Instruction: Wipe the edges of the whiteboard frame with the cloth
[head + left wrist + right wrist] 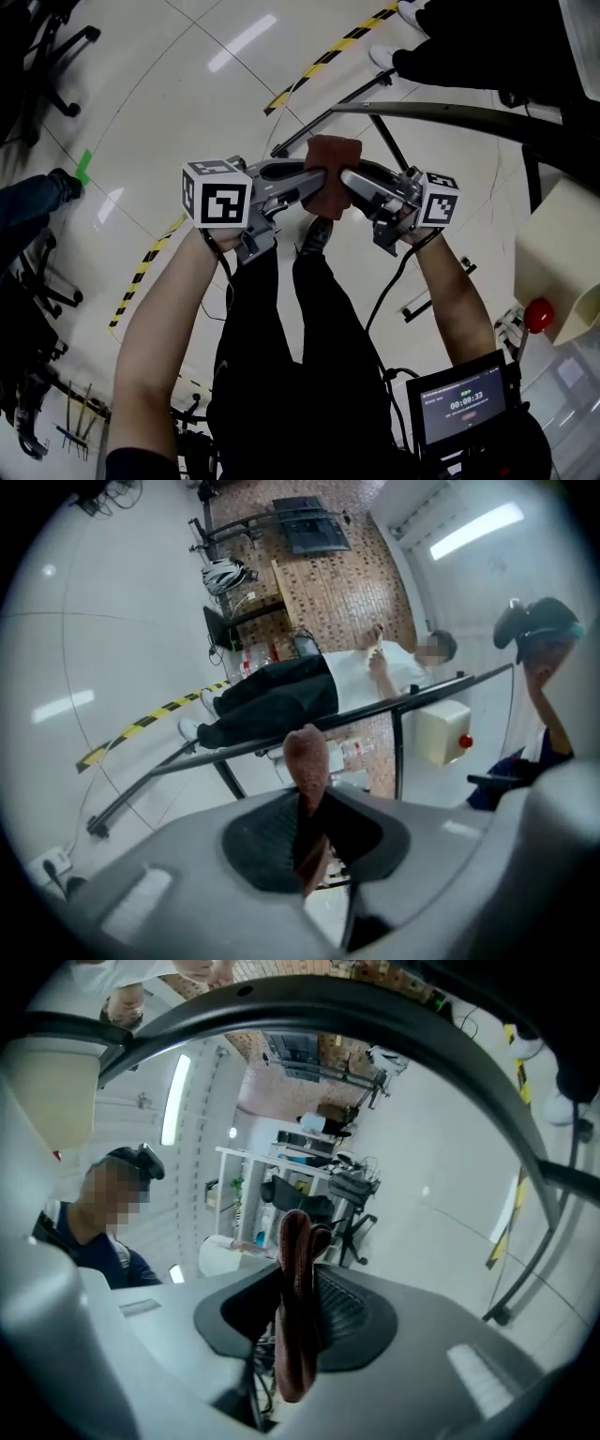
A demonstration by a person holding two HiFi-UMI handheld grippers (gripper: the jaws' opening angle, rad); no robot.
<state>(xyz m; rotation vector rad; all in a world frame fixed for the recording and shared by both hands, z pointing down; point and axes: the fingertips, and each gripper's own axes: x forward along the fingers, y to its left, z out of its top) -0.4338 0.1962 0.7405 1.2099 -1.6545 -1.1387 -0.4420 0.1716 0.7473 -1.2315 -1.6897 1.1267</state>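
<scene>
A folded reddish-brown cloth [330, 157] is held up in front of me, and both grippers are shut on it. My left gripper [313, 183] pinches it from the left and my right gripper [347, 181] from the right, tips almost touching. In the left gripper view the cloth [307, 759] stands upright between the closed jaws of the left gripper [305, 841]. The right gripper [295, 1326] clamps the doubled cloth [294, 1241] the same way. The whiteboard frame's dark top edge [450, 115] runs just beyond the cloth, apart from it; this frame edge [309, 733] [375, 1007] crosses both gripper views.
The whiteboard stand's legs [323, 117] spread over the glossy floor, crossed by yellow-black tape [323, 61]. Office chairs [42, 56] and a person's jeans leg [33, 202] are at left. A beige box with a red button [538, 314] and a timer screen [464, 403] sit at right.
</scene>
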